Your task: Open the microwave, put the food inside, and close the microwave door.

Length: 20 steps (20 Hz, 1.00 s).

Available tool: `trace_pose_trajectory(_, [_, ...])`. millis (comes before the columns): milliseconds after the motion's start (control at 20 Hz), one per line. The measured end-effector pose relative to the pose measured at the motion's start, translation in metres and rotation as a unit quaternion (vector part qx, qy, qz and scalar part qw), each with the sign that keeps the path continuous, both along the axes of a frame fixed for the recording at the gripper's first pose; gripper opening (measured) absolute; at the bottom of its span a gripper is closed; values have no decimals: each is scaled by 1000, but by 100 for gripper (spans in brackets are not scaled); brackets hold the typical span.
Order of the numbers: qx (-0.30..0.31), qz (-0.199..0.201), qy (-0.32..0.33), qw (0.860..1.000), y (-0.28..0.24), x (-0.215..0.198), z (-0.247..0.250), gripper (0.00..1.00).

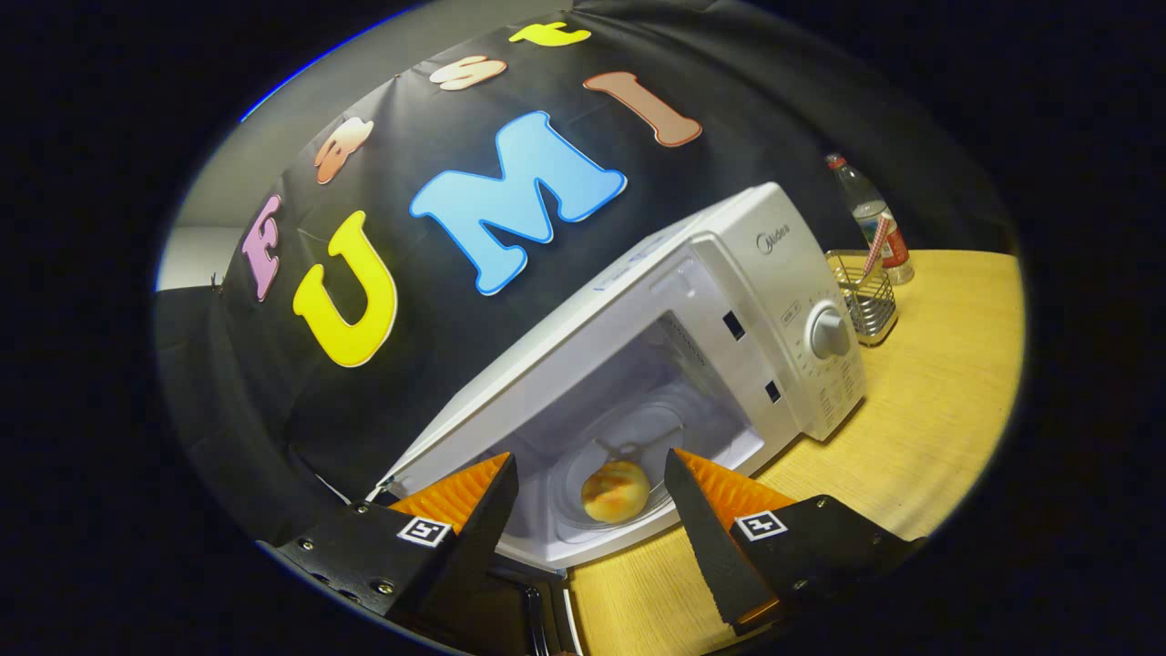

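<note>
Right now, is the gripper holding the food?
No: the gripper is open, and the bread roll lies free on the glass turntable inside the open microwave, beyond the fingers.
</note>
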State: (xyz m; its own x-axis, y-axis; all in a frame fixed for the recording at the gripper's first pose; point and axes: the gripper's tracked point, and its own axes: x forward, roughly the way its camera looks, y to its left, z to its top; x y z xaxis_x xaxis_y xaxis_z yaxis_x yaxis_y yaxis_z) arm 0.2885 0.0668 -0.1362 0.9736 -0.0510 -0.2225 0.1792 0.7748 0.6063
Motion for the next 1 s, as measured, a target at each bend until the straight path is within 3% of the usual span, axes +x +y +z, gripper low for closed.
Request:
trace_pose_trajectory(200, [-38, 6, -24, 999, -3, -43, 39, 97])
trace_pose_trajectory(450, [-113, 42, -53, 991, 16, -95, 84, 97])
trace_pose_trajectory(800, [-189, 113, -83, 972, 79, -163, 127, 97])
trace_pose_trajectory(1000, [-239, 166, -108, 951, 123, -202, 139, 98])
